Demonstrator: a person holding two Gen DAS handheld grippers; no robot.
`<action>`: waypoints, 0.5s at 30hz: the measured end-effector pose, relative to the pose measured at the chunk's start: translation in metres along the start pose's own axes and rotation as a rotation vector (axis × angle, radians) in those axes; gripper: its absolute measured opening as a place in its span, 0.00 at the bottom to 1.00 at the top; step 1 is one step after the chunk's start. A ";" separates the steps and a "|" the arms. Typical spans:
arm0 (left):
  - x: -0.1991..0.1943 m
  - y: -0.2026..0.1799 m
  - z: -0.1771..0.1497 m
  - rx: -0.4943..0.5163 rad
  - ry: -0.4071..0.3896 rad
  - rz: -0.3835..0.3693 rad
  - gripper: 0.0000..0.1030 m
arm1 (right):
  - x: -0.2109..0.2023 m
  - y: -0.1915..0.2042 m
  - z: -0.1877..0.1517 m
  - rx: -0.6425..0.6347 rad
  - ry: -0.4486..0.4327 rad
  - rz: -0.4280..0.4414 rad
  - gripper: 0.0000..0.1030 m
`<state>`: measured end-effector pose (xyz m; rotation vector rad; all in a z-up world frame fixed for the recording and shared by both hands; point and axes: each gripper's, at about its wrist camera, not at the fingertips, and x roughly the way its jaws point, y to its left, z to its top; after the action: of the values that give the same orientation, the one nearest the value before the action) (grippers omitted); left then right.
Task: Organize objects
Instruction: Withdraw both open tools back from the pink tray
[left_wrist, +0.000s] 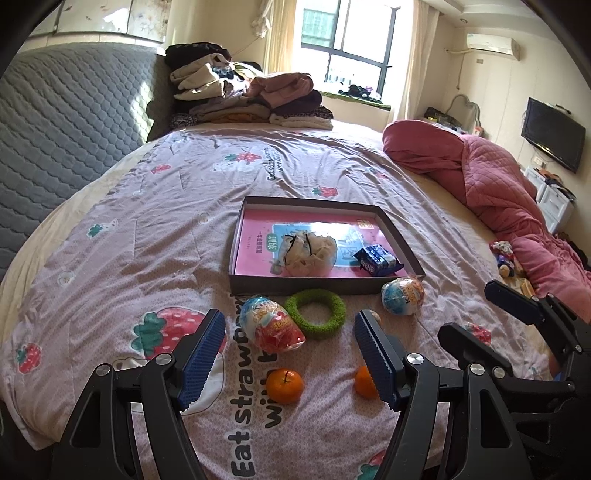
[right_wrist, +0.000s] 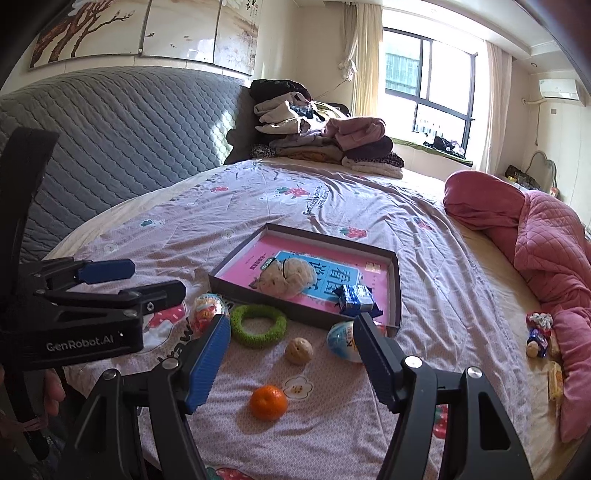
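Left wrist view: left tongs (left_wrist: 290, 341) spread wide, holding nothing, low over the near edge of the bed (left_wrist: 110, 229); right tongs (left_wrist: 476, 314) spread too, off to the right. Between the blue pads lie an orange (left_wrist: 284, 385), a 2nd one (left_wrist: 364, 381) half hidden behind the right pad, a wrapped egg (left_wrist: 273, 326), a green ring (left_wrist: 316, 314); another egg (left_wrist: 402, 295) just beside the box (left_wrist: 325, 286) near mid-bed. Orange prob. light, firm, round, so it may roll; pinch across the middle, gently. Egg wrap looks slick, crinkly; ring soft, grab one side.

Right wrist view: right tongs (right_wrist: 291, 347) apart, empty; orange (right_wrist: 268, 402) and a walnut-like ball (right_wrist: 299, 350) between them; box holds a cloth wad (right_wrist: 286, 278) and blue packet (right_wrist: 356, 300). Quilt soft, rumpled, things sink a bit. Sunlit bedroom; clothes pile at far edge, pink blanket along right edge.
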<state>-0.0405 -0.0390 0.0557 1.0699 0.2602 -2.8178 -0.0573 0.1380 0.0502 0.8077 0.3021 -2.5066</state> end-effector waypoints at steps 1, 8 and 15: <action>0.000 0.000 -0.001 0.001 -0.002 0.001 0.72 | 0.002 0.000 -0.001 -0.001 0.008 -0.001 0.66; 0.001 0.000 -0.010 0.008 0.007 0.004 0.72 | 0.004 -0.002 -0.013 0.006 0.029 -0.012 0.66; 0.010 0.001 -0.020 0.007 0.032 0.002 0.72 | 0.008 -0.009 -0.027 0.017 0.060 -0.018 0.66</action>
<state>-0.0345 -0.0365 0.0342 1.1171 0.2519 -2.8037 -0.0545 0.1524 0.0242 0.8924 0.3101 -2.5081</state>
